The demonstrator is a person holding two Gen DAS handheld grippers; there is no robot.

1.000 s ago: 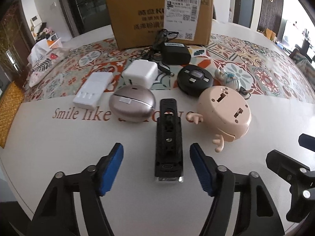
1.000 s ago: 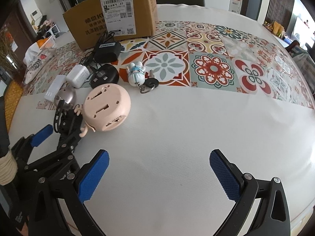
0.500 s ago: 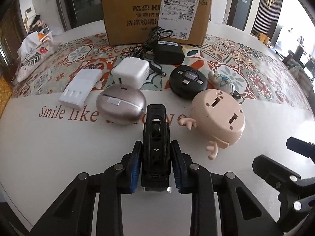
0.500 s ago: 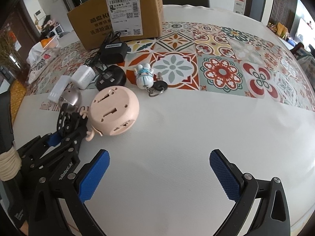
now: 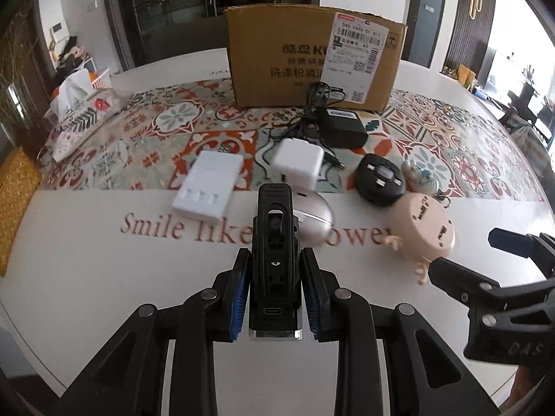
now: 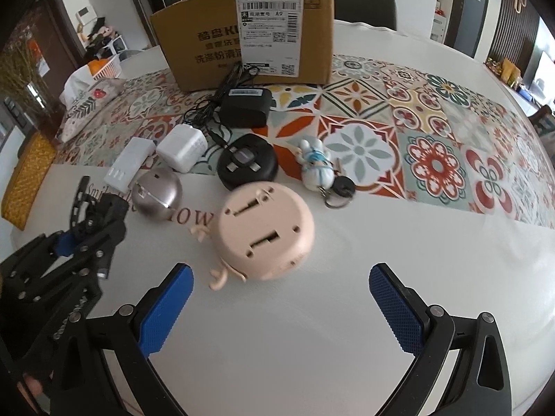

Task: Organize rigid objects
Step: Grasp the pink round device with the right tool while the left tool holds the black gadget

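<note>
My left gripper (image 5: 275, 291) is shut on a long black device (image 5: 275, 242) with a port at its near end, lifted off the white table. In the right wrist view the same left gripper (image 6: 74, 239) shows at the far left, holding the black device (image 6: 81, 201). My right gripper (image 6: 277, 308) stands open just short of the round pink gadget (image 6: 265, 232), which lies upside down with small limbs sticking out. A silver oval case (image 5: 312, 216) lies right behind the held device. Nothing is between the right gripper's pads.
Behind lie a white battery charger (image 5: 210, 185), a white plug cube (image 5: 298, 164), a black power adapter (image 5: 341, 128) with cable, a round black cable reel (image 5: 380, 180) and a figurine keychain (image 6: 317, 170). A cardboard box (image 5: 312, 66) stands at the back on the patterned runner (image 6: 433, 145).
The left gripper closed on the black device and lifted it forward toward the silver case. The right gripper moved nearer the pink gadget, still open.
</note>
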